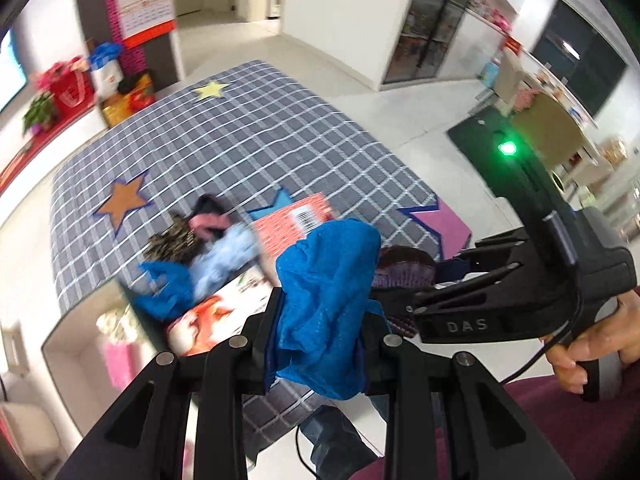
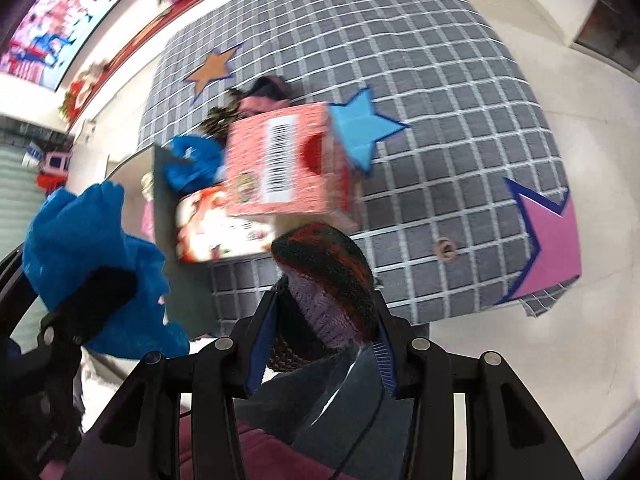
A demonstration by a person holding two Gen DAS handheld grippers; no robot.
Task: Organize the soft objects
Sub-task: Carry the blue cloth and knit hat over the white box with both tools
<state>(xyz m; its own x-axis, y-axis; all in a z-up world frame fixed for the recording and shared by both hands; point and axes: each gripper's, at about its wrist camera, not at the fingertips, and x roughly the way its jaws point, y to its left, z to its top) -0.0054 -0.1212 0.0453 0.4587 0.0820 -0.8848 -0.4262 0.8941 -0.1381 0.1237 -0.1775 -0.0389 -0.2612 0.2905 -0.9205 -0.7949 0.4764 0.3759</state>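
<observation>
Left claw (image 1: 320,320) is closed on a bright blue cloth (image 1: 328,304) — a crumpled, loosely woven piece that bulges above the black fingers (image 1: 262,332) and droops below them. Seen from the right wrist, this same bundle (image 2: 96,272) sits at the left edge, held up in the air on the near side of the pink box (image 2: 280,160).

Right claw (image 2: 324,320) is clamped on a knitted piece (image 2: 328,280) with dark green, rust-red and lavender bands; its ribbed weave is plain to see, and it rounds up like a dome between the fingers (image 2: 394,344). In the left wrist view it (image 1: 404,268) shows just right of the blue cloth, in front of the other handset gripped by a hand (image 1: 588,352).

Both held things hover nearer the camera than the pink box, which bears a barcode label and stands on a grey checked rug (image 2: 440,80) with coloured stars. Beside the box on its left lies a heap of soft things: another blue cloth (image 2: 194,160), a pale blue fuzzy piece (image 1: 224,256), a pink one (image 2: 256,104) and a speckled brown one (image 1: 172,240). A printed flat box (image 2: 216,228) lies against the pink box's near side. Motion blur smears the heap, so finer texture there is unclear.
</observation>
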